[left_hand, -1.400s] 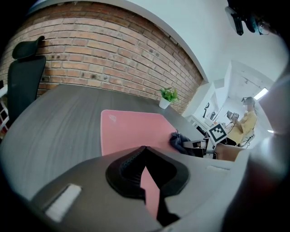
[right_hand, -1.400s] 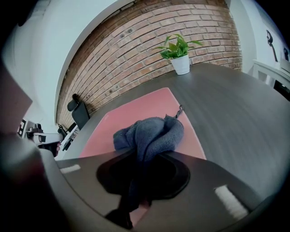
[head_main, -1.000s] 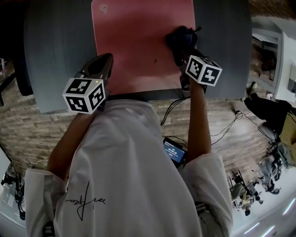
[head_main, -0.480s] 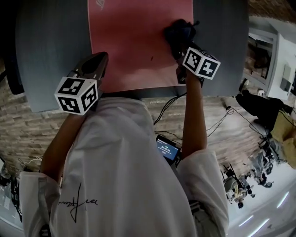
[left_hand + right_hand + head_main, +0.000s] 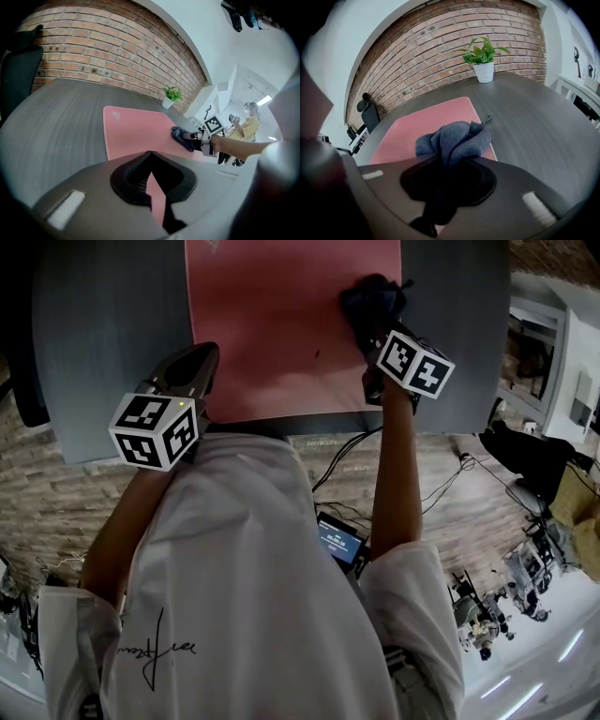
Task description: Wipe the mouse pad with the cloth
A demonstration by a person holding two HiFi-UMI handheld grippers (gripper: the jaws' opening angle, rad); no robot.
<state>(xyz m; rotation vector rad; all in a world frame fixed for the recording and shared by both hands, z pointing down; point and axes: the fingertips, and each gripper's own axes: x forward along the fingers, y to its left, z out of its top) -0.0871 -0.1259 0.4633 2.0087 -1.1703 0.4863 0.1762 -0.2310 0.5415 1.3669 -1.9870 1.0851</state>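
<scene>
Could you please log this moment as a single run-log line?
step: wipe | right gripper: shut on cloth, right edge of mouse pad | left gripper: shut, empty, near-left pad corner

Pink pad, slate cloth, charcoal desk.

My mouse pad (image 5: 281,324) is a flat salmon pink with a faint pale logo in one corner, and the cloth (image 5: 457,138) on it is a dark blue-grey. The table (image 5: 103,334) under both is charcoal grey with a fine grain. My left gripper (image 5: 149,157) and right gripper (image 5: 440,161) have dark grey shells with black jaw linings, and each carries a white cube printed with black square markers. The brick wall (image 5: 454,42) is red-brown with pale mortar. The plant (image 5: 480,49) is green, in a white pot (image 5: 484,71). My shirt (image 5: 244,568) is white with a black scrawl.
</scene>
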